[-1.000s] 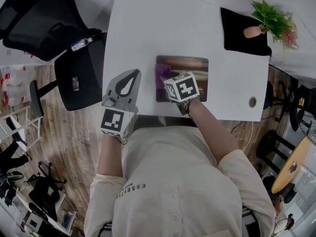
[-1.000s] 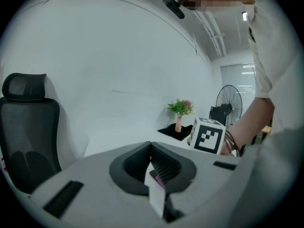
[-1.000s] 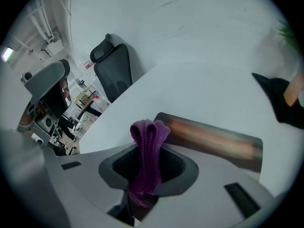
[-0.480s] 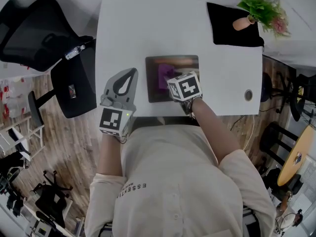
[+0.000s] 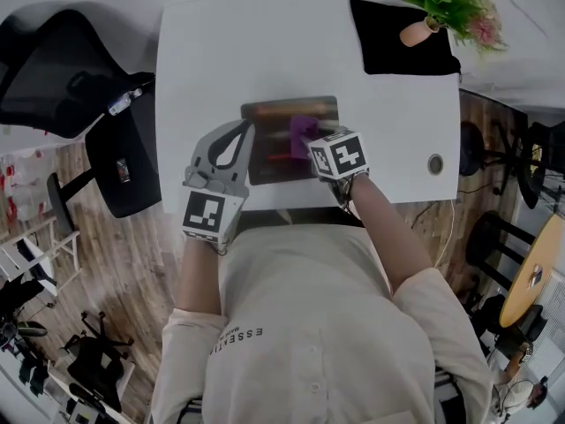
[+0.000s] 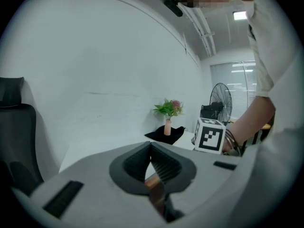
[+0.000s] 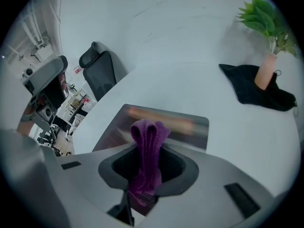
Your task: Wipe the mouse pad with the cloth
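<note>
A dark rectangular mouse pad (image 5: 272,117) with a glossy surface lies near the front edge of a white tabletop (image 5: 265,42). The right claw (image 7: 147,151) pinches a folded purple cloth (image 7: 148,144) over the pad's right half. The left claw (image 6: 151,148), pressed together, sits at the pad's left edge.

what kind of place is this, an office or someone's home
Probably an office: a white desk with a black office chair beside it, more black chairs on the wood floor, and a pedestal fan.
</note>
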Demonstrator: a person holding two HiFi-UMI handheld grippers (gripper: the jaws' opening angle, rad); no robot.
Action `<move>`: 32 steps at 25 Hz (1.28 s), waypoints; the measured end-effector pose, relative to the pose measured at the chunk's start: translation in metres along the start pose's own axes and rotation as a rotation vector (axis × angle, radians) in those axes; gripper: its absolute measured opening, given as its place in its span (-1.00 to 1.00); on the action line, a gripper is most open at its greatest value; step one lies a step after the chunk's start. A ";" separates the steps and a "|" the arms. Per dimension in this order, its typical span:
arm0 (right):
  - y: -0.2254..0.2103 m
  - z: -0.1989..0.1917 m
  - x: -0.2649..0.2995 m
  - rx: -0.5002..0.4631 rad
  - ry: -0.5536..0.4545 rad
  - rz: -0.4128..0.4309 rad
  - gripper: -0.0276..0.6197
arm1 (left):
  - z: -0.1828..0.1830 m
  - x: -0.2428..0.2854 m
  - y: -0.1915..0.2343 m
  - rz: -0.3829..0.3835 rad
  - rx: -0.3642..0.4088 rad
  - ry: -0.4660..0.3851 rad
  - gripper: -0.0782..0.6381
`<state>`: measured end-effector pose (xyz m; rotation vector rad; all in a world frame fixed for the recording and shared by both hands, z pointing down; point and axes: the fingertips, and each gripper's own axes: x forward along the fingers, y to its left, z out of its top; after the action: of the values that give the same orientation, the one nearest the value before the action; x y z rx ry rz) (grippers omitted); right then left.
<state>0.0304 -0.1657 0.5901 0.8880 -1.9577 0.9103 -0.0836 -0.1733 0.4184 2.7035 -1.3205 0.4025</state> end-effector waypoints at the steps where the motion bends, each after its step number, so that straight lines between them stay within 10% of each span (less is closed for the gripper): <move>1: -0.006 -0.002 -0.003 0.002 0.000 -0.006 -0.59 | 0.001 0.004 -0.003 -0.004 0.005 -0.004 -0.78; 18: -0.089 -0.031 -0.059 0.048 -0.013 -0.149 -0.59 | 0.026 0.043 -0.062 -0.049 0.040 -0.021 -0.78; 32: 0.020 0.006 -0.056 -0.032 -0.095 0.014 -0.59 | 0.031 -0.022 -0.030 0.017 0.030 -0.047 -0.78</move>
<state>0.0369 -0.1468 0.5342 0.9156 -2.0562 0.8558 -0.0675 -0.1445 0.3829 2.7439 -1.3618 0.3656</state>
